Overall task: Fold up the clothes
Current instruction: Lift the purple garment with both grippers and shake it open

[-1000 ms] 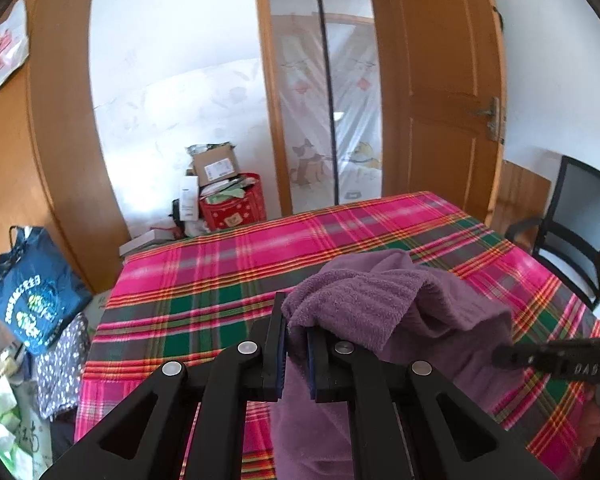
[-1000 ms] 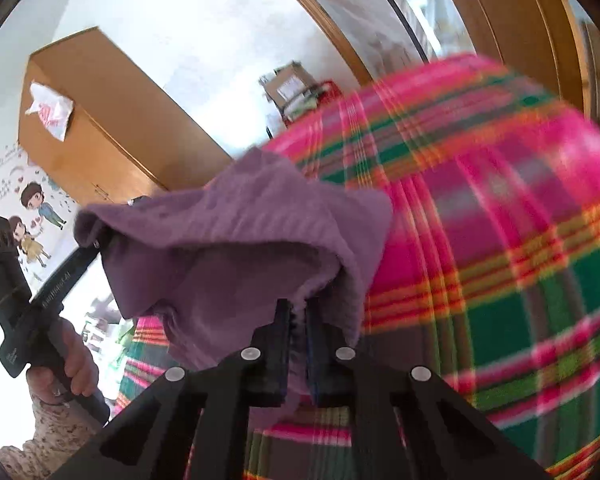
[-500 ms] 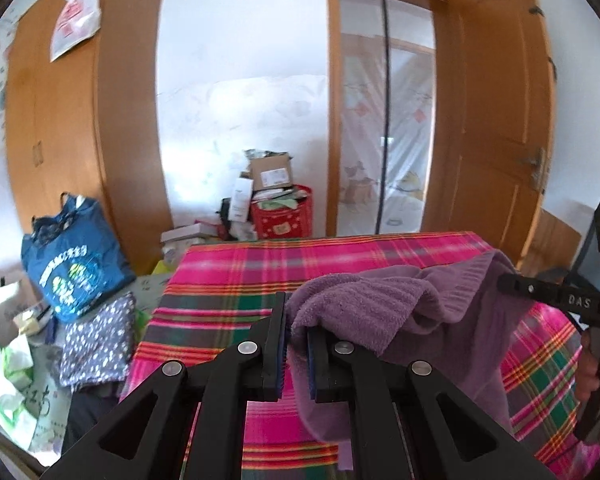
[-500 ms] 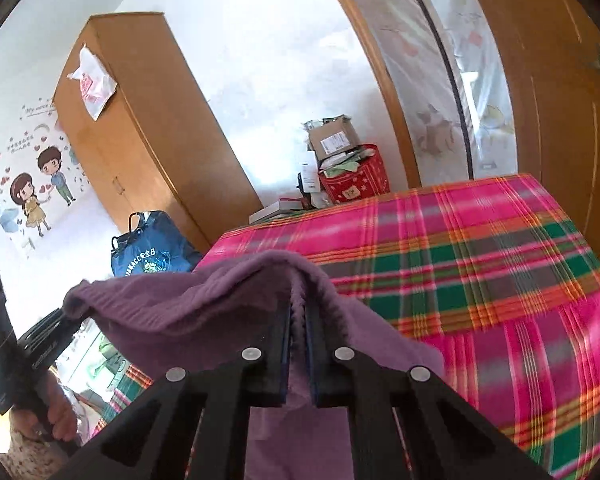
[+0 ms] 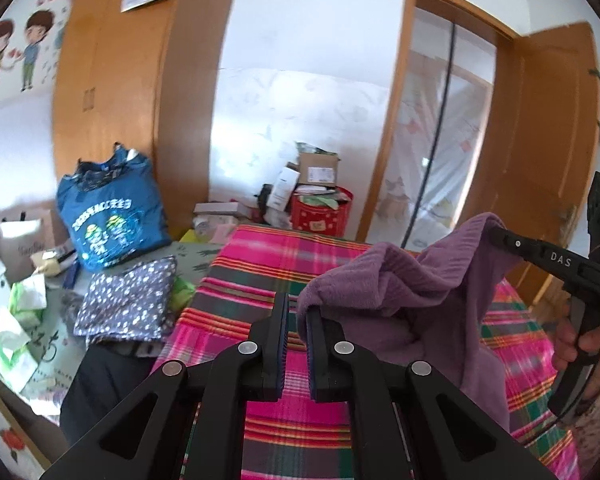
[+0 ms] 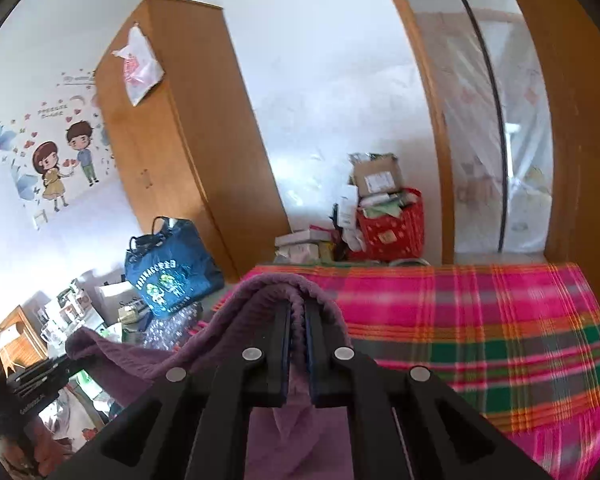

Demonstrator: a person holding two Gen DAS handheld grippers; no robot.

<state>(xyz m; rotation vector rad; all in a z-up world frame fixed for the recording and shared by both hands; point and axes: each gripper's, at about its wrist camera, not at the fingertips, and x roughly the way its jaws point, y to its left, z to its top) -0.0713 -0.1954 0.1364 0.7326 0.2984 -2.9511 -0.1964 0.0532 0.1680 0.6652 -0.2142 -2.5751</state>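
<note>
Above the plaid table (image 5: 284, 256) hangs a purple sweater (image 5: 412, 304), lifted up and held at two spots. The left gripper (image 5: 296, 312) is pinched tight on one edge, though only a little cloth sits between its fingers. The right gripper (image 6: 297, 312) is squeezed tight on another edge. The sweater droops in a bunch between them. I think the thin bit at the left side could slip out if the hands pull apart too hard. Then the sweater would flop down crooked and the fold would be messy.
</note>
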